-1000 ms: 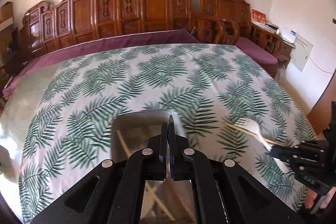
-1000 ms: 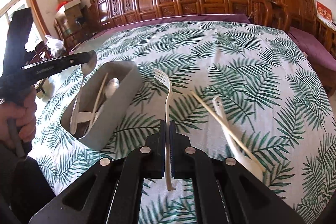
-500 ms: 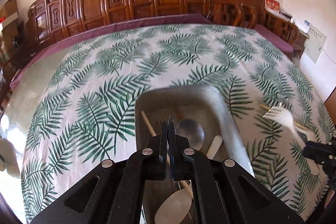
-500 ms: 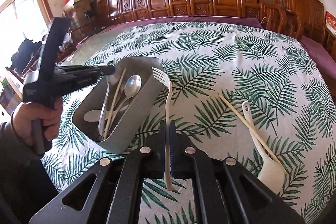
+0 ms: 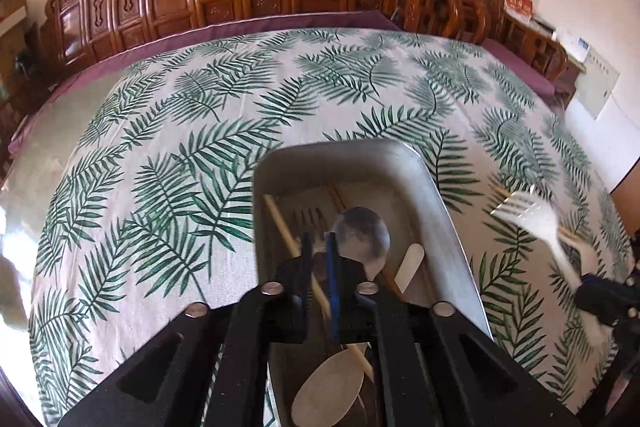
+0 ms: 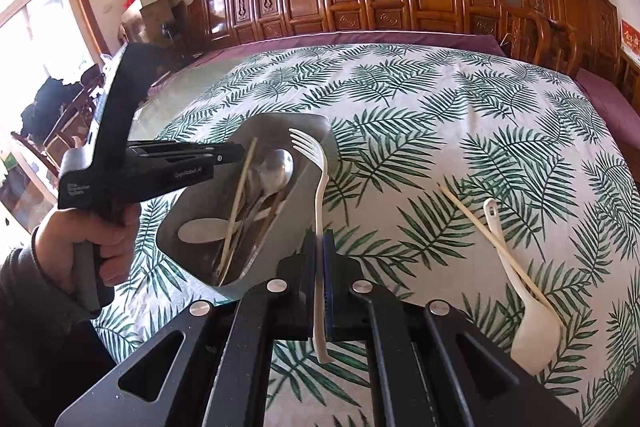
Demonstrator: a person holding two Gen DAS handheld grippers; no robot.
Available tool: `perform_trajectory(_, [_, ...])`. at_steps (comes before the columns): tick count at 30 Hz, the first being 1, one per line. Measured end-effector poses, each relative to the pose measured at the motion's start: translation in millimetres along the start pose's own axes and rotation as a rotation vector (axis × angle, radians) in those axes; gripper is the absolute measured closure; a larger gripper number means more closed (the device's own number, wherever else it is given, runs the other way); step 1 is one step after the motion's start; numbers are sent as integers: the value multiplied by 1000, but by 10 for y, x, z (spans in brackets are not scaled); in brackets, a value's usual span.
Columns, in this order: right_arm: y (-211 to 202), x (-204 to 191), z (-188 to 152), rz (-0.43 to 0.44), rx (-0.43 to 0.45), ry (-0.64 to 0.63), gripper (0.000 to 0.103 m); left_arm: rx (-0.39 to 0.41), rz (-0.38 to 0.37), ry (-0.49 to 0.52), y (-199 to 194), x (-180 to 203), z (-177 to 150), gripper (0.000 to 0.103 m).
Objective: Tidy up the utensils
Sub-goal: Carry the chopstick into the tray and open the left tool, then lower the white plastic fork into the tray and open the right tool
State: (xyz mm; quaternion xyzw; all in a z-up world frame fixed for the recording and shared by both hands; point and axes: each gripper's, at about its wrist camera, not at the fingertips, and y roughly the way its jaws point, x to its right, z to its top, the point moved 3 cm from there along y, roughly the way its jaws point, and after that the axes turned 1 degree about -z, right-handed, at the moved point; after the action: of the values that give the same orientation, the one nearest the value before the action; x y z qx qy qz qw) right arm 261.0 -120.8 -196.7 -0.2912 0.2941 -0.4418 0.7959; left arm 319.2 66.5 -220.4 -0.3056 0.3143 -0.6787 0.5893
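Since a second ago the left gripper [image 5: 318, 247] released its chopstick over the grey tray [image 6: 320, 131], jaws slightly parted; right gripper [image 6: 319, 247], jaws clenched on the white fork [image 6: 316, 179], nears the tray's right rim.

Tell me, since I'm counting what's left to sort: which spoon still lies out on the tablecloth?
The white ceramic soup spoon, beside a single chopstick at the right. The metal spoon and the other spoons already sit in the grey bin.

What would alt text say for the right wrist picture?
The right gripper holds a white plastic fork beside a grey utensil tray, over which the left gripper hovers. A white spoon and chopstick lie on the leaf-print tablecloth.
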Motion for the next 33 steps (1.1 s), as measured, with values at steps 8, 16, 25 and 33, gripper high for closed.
perform_trajectory(8, [156, -253, 157, 17, 2, -19, 98, 68, 9, -32, -282, -235, 62, 71])
perform_trajectory(16, [416, -491, 313, 40, -6, -25, 98, 101, 37, -79, -411, -545, 82, 38])
perform_trajectory(25, [813, -632, 355, 37, -49, -15, 98, 115, 60, -143, -475, -813, 79, 19])
perform_trajectory(33, [1048, -648, 409, 21, -79, 10, 98, 109, 64, -150, -467, -865, 69, 19])
